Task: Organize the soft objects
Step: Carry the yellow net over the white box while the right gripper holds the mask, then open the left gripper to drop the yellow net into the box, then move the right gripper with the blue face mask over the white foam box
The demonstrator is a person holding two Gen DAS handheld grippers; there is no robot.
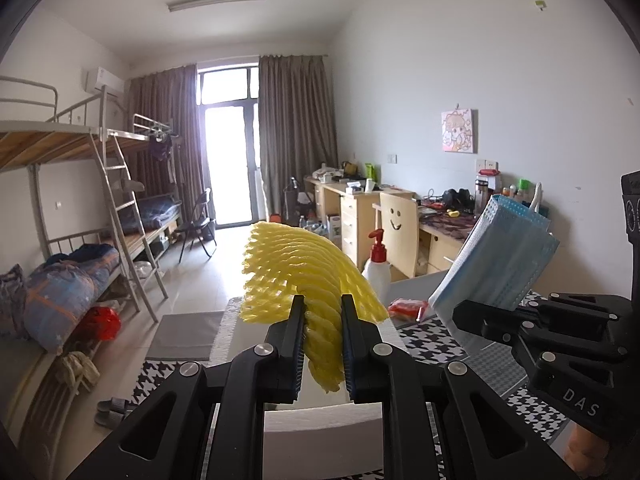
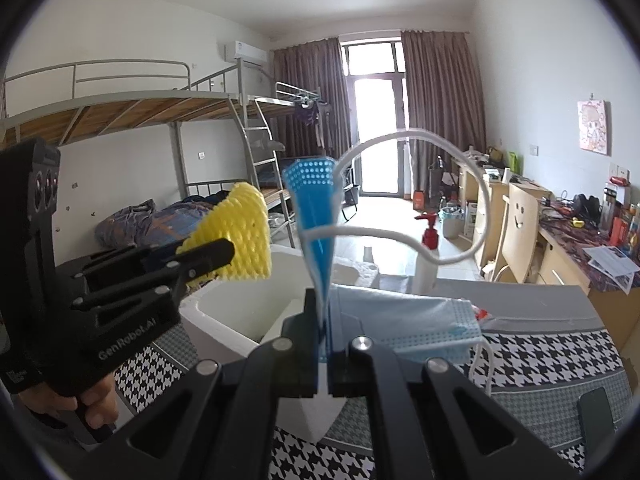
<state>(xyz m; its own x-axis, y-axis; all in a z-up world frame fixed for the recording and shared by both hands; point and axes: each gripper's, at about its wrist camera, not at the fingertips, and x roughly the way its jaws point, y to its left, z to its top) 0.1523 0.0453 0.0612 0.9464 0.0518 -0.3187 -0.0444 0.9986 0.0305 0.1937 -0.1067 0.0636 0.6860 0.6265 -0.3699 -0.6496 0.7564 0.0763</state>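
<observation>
the left gripper was pinched narrow on a yellow foam net, which fanned up toward 12 o'clock from between the jaws. the right gripper was nearly closed on a blue face mask, gripped by its lower edge so the mask stood on end, its white ear loop arcing out to 2 o'clock. both items hung in the air above a white foam box, which sat at about 9 o'clock of the right jaws on a houndstooth cloth.

the likely trouble was the loose loop: it could snag on the box rim or a finger as the mask went down, so the mask would trail out rather than drop in. the net was springy and held only by its lower end, so it might bounce off the rim on release. the two tools were near each other and could knock if both lowered together.

only the right view showed a second mask lying on the cloth just right of the box, plus the box's hollow interior. the left view showed a small red packet on the table and the held mask's pleated face.
</observation>
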